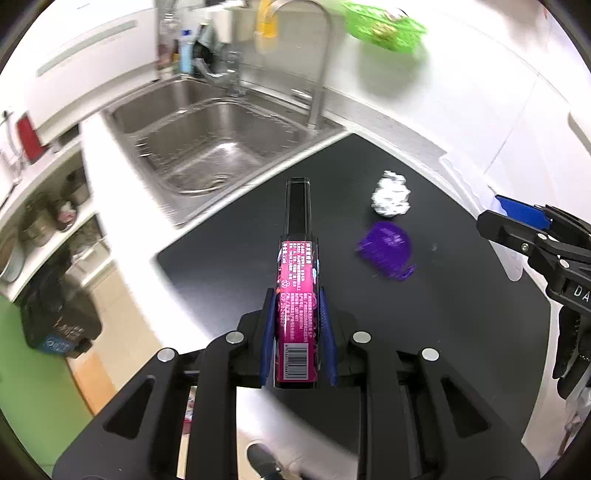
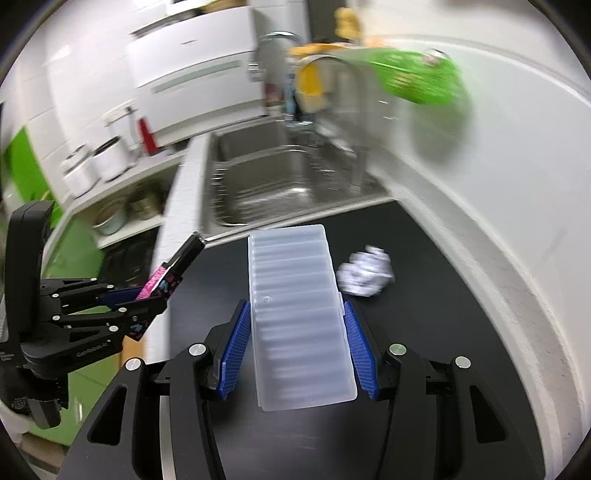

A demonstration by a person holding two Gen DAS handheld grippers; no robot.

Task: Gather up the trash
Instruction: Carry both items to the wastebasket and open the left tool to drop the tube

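- Trash sits in three spots: a pink box (image 1: 295, 314) in the left tool (image 1: 297, 336), a paper ball (image 1: 390, 195) and a purple wrapper (image 1: 386, 249) on the black mat (image 1: 229, 266).
- The left tool is closed tight on the pink box; its two blue pads (image 1: 327, 332) press on the box sides.
- The pink box is long and thin, with a black end pointing away from the tool and a bar code near the tool.
- The right tool (image 2: 298, 339) is partly open and grips a clear plastic tray (image 2: 295, 314) between its blue pads (image 2: 234, 350), which touch the tray's long sides.
- The tray is see-through and has ribs across it. It points away from the tool, up over the mat.
- The paper ball is white and crumpled. It lies just beside the tray's right edge in the right view.
- The purple wrapper lies near the paper ball, on the side closer to the left tool, not touching it as far as I can tell.
- The mat lies on a white bench (image 1: 122, 229), next to a steel sink (image 1: 207, 147) with a tall tap (image 1: 317, 66).
- A green bag (image 1: 384, 26) shows far back by the wall. It is blurry.
- The left tool with its box shows at the left edge of the right view, well apart from the tray.
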